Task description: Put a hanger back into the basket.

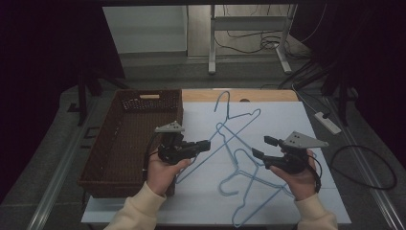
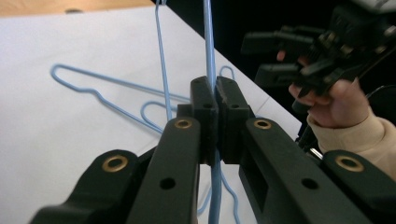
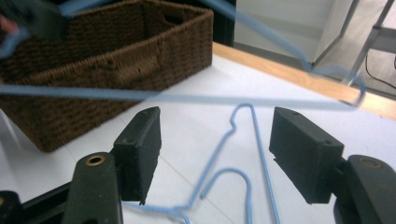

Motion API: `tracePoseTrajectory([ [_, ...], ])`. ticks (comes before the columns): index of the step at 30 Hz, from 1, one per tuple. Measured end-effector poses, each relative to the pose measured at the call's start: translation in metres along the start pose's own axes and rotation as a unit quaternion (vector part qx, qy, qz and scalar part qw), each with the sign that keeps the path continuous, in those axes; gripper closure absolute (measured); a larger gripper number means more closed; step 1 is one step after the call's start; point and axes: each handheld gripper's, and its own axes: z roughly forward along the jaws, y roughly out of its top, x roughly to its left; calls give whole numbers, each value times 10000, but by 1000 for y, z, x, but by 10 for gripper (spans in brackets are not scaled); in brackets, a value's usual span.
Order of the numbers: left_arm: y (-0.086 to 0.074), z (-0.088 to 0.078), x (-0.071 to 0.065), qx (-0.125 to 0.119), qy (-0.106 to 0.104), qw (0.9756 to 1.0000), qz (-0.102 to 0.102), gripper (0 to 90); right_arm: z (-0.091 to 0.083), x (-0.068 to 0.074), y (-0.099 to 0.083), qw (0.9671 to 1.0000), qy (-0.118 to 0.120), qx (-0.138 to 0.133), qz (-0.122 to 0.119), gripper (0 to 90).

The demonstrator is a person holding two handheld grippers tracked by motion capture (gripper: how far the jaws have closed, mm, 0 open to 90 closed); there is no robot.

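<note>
Left tool [image 2: 215, 100] sits clamped on the lifted blue hanger's [image 1: 238, 125] wire, raising it off the white desk [image 1: 287, 120] beside the wicker basket [image 1: 125, 139], likely to carry it there. Right tool [image 1: 261, 147] stands apart, empty, right of that hanger. Second hanger [image 1: 249, 184] lies flat beneath it. Basket's open top gives room; desk edge is near.

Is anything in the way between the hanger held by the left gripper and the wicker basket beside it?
Nothing visible: the left gripper clamps the raised blue hanger, and the wicker basket sits open just beyond it.
</note>
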Motion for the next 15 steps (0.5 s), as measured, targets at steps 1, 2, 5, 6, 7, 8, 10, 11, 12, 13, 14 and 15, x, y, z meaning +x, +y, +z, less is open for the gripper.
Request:
tracePoseTrajectory([
  [1, 1, -3, 1, -18, 10, 10000, 3, 870, 0, -1, -3, 10000, -4, 23, 17, 340],
  [2, 1, -6, 2, -41, 19, 10000, 11, 869, 0, -2, -7, 10000, -21, 54, 29, 340],
  [5, 3, -15, 6, -112, 42, 9999, 16, 869, 0, -7, -18, 9998, -24, 160, 100, 335],
  [6, 3, -18, 8, -127, 56, 9999, 24, 870, 1, -9, -22, 9997, -25, 198, 118, 334],
  [7, 4, -21, 9, -174, 60, 9998, 15, 870, 1, -10, -25, 9996, -37, 239, 130, 332],
  [8, 4, -24, 10, -201, 67, 9998, 7, 870, 1, -12, -28, 9995, -25, 262, 146, 330],
  [10, 5, -30, 12, -241, 101, 9997, 10, 870, 0, -14, -32, 9994, -31, 281, 190, 330],
  [11, 6, -33, 14, -261, 109, 9996, 10, 870, 0, -15, -34, 9994, -35, 287, 214, 330],
  [12, 6, -36, 15, -267, 118, 9996, 13, 870, -1, -16, -35, 9993, -43, 286, 230, 330],
  [13, 6, -39, 16, -297, 131, 9995, 8, 870, -1, -17, -36, 9993, -52, 304, 228, 329],
  [14, 6, -42, 18, -317, 144, 9994, 16, 870, -2, -17, -37, 9993, -60, 295, 240, 328],
  [15, 7, -46, 19, -338, 151, 9993, 11, 870, -3, -18, -39, 9992, -61, 307, 238, 328],
])
